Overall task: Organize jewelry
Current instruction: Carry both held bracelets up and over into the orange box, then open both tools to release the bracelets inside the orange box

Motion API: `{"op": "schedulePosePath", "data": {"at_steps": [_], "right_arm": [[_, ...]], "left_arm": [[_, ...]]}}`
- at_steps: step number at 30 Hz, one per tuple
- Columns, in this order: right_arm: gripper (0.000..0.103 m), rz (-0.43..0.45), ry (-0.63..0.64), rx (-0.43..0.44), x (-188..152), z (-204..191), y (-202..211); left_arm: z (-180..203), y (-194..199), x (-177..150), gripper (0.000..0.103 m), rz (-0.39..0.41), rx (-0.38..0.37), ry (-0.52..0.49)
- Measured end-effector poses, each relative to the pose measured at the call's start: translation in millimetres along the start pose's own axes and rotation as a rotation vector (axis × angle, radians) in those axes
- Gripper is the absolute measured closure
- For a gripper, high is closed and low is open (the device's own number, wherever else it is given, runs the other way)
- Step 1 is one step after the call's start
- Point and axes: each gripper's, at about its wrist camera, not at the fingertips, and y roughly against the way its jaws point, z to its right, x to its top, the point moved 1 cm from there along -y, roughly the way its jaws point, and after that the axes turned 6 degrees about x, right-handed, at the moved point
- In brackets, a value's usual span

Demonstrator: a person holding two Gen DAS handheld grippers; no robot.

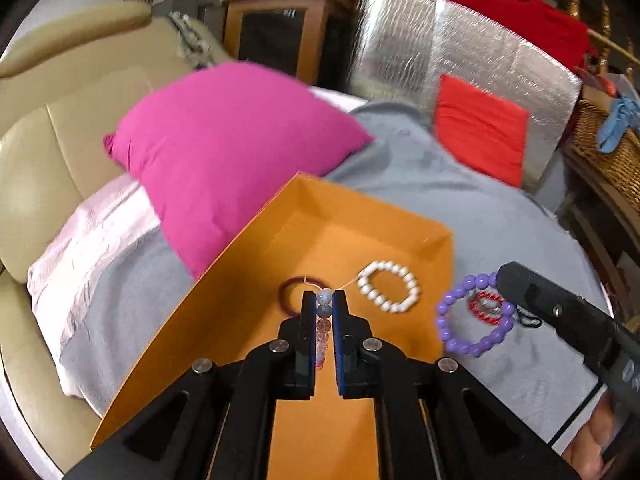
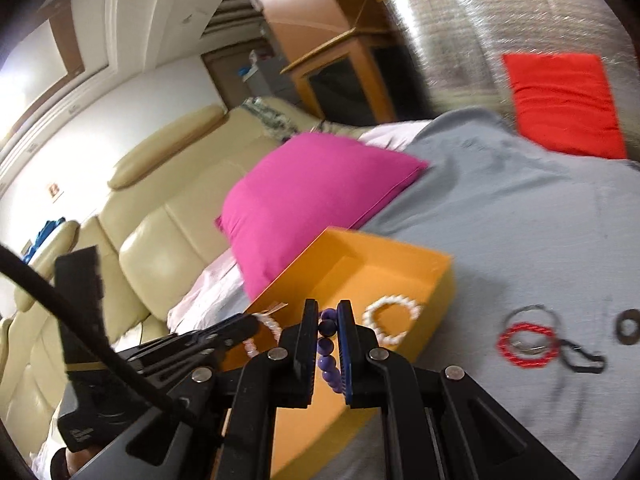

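1. Jewelry is lying partly inside an open, shallow orange cardboard box point(image 1: 256, 280) that is sitting on a grey blanket point(image 1: 460, 200): a white beaded bracelet point(image 1: 389, 286) is resting flat on the box floor toward its right wall, and a dark maroon ring-shaped bangle point(image 1: 289, 294) is lying just left of it.
2. The left gripper point(image 1: 325, 300) is clenching a strand of pale, clear and pinkish beads point(image 1: 323, 332) above the box floor; the strand is running lengthwise between the jaws, along the line of the fingers.
3. The right gripper point(image 2: 329, 316) is gripping a bracelet of round purple beads point(image 2: 328, 356) at the box's right edge; in the left wrist view its loop point(image 1: 474, 314) is hanging open over the blanket, just outside the box wall.
4. A red coiled bracelet point(image 2: 527, 345) with a thin metal ring is lying on the blanket beside the box, a black cord point(image 2: 584, 360) next to it and a dark flat ring point(image 2: 629, 331) farther right.
5. A magenta square cushion point(image 1: 224, 152) is pressing against the box's left wall, so that side is looking tight; the blanket to the right and beyond the far wall is lying open up to a red cushion point(image 1: 480, 136) leaning on a silver quilted panel point(image 1: 440, 40).
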Motion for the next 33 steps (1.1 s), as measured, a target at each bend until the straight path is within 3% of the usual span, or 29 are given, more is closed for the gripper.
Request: {"op": "schedulePosePath", "data": {"at_steps": [5,14,18,26,33], "right_arm": [[0.092,-0.102,0.005,0.0,-16.5,-4.4,-36.7],[0.092,-0.196,-0.027,-0.02,-31.0,6.6,-67.1],[0.092,-0.189,-0.061,-0.039,-29.7,15.0,-66.0],[0.091,-0.138,-0.096,-0.055,-17.0,29.7,-42.0],[0.091,-0.083,-0.13,-0.114,-8.5,51.1,-4.6]], "left_arm": [[-9.7,-29.9,-10.0,0.095,-0.118,0.0,0.024],[-10.2,-50.9,-17.7,0.095,-0.197,0.057,0.037],[-10.7,-53.3,-17.6,0.093,-0.206,0.091,0.044],[0.2,-40.3,-12.3,0.065,-0.118,0.184,0.001],[31.5,-11.5,-4.3,0.056,0.042,0.227,-0.061]]}}
